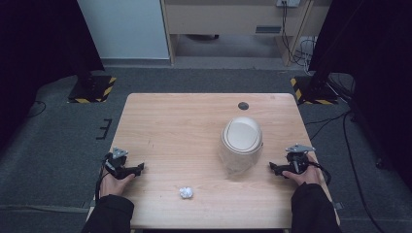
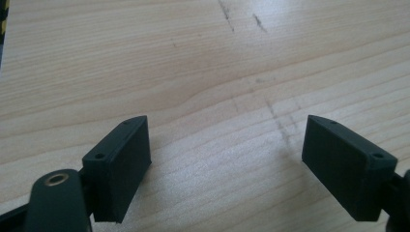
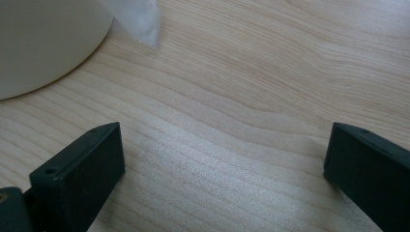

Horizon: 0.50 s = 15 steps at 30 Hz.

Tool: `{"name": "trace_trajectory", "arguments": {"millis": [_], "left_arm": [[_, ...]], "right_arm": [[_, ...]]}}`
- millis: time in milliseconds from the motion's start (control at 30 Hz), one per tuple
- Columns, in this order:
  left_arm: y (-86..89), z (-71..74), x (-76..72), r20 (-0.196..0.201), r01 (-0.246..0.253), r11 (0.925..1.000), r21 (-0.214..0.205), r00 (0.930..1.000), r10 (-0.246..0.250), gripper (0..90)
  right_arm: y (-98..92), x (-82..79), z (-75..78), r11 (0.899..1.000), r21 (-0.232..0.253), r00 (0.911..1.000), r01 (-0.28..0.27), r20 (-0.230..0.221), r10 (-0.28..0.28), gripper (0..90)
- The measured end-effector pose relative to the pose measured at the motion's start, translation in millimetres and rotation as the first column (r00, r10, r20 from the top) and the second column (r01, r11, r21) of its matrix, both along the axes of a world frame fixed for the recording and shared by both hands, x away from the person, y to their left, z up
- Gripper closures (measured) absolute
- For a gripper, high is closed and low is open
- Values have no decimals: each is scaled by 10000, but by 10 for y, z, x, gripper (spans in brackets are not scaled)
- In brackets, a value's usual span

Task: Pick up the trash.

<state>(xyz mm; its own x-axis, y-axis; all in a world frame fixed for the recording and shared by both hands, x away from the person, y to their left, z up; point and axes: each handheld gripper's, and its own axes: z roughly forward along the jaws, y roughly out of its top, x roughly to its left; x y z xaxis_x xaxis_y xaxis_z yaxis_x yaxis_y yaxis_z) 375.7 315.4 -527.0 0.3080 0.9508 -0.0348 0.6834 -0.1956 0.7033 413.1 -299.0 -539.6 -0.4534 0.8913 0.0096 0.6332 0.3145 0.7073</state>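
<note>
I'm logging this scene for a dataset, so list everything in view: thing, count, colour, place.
Table: one, light wood, centre.
Bin: one, cream, swing lid, clear liner, right of table centre.
Paper ball: one, white, crumpled, near front edge.
Round cap: one, dark, far table edge.
Floor: grey carpet, around the table.
Cables: several, black, floor at right.
Left gripper: one, black, fingers apart, front left.
Right gripper: one, black, fingers apart, beside the bin.

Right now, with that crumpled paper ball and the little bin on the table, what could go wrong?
The paper ball is small and light, so a gripper could nudge it away instead of pinching it. The bin has a swing lid and looks light; pushing paper in might tip or slide it. The right gripper rests close beside the bin and could bump it.
</note>
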Motion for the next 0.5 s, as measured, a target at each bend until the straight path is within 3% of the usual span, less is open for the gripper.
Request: {"name": "trace_trajectory", "arguments": {"millis": [200, 367, 500], "left_arm": [[-63, 106, -33, 668, 105, 9989, -446, 9977, -76, 205], [-98, 160, -50, 928, 149, 9976, -677, 9956, -86, 214], [-156, 260, -73, 1413, 314, 9926, -1175, 9899, -146, 221]], "right_arm": [[-3, -3, 0, 10000, -7, 10000, -23, -5, 23, 10], [-2, -5, 0, 10000, -1, 10000, -15, -5, 15, 9], [-2, -6, 0, 10000, -11, 10000, -19, -7, 19, 9]]}}
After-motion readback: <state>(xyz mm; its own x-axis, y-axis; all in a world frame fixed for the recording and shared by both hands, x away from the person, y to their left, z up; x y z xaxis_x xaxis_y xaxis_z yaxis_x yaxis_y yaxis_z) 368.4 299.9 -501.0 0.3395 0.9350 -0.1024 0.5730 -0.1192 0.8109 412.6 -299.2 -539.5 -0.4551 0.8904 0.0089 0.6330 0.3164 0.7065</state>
